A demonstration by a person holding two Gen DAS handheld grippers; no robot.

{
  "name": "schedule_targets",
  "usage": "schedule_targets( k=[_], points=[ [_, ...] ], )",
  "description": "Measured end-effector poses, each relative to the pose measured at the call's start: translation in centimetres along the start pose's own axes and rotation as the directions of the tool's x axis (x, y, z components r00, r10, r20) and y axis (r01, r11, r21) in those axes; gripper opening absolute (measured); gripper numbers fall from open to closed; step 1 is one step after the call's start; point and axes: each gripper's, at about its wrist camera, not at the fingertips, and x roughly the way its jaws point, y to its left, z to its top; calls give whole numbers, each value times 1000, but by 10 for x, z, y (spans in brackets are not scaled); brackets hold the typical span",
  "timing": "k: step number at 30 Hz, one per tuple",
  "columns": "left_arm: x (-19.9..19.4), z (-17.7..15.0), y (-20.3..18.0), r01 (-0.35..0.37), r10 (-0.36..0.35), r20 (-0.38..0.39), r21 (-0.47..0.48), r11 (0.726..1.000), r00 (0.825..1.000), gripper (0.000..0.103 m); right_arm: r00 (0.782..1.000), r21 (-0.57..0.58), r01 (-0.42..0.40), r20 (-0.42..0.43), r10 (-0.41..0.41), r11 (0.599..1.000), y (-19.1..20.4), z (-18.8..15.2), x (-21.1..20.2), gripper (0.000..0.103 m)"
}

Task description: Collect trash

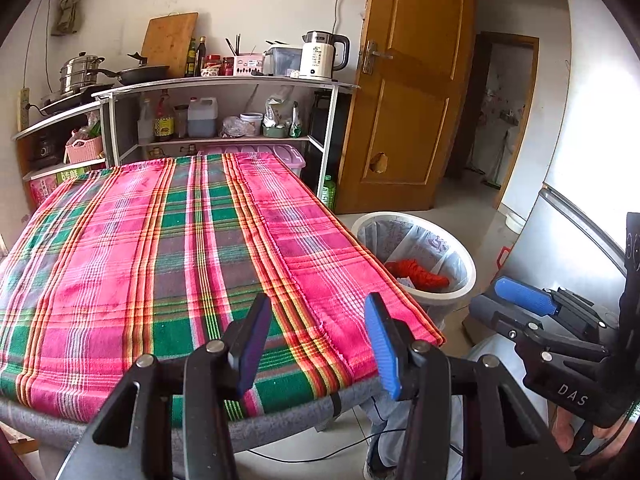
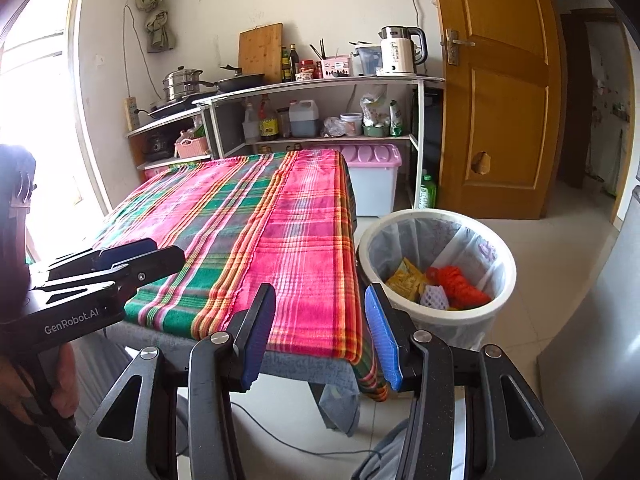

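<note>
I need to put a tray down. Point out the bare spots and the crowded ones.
The plaid tablecloth shows nothing on it, bare from the near edge to the shelf end. The counter shelf is packed around the kettle. The trash bin stands close beside the table's right edge.

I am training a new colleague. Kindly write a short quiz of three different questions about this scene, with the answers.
1. True or false: the bin stands on the table.
2. What is the red thing in the bin? A) net bag B) cup C) shoe
3. Fill in: both hand-held grippers are ____ and hold nothing.

Key:
1. False; it stands on the floor beside the table.
2. A, the net bag.
3. Open: left hand-held gripper, right hand-held gripper.
</note>
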Motion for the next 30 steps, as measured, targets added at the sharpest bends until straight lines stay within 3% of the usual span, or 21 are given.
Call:
schedule_targets(
  k=[30],
  points=[
    [-10, -15, -6, -19, 19, 3, 16, 1000, 1000, 52, 999, 2, 38, 4, -38, 999, -1, -6, -10, 48]
  ],
)
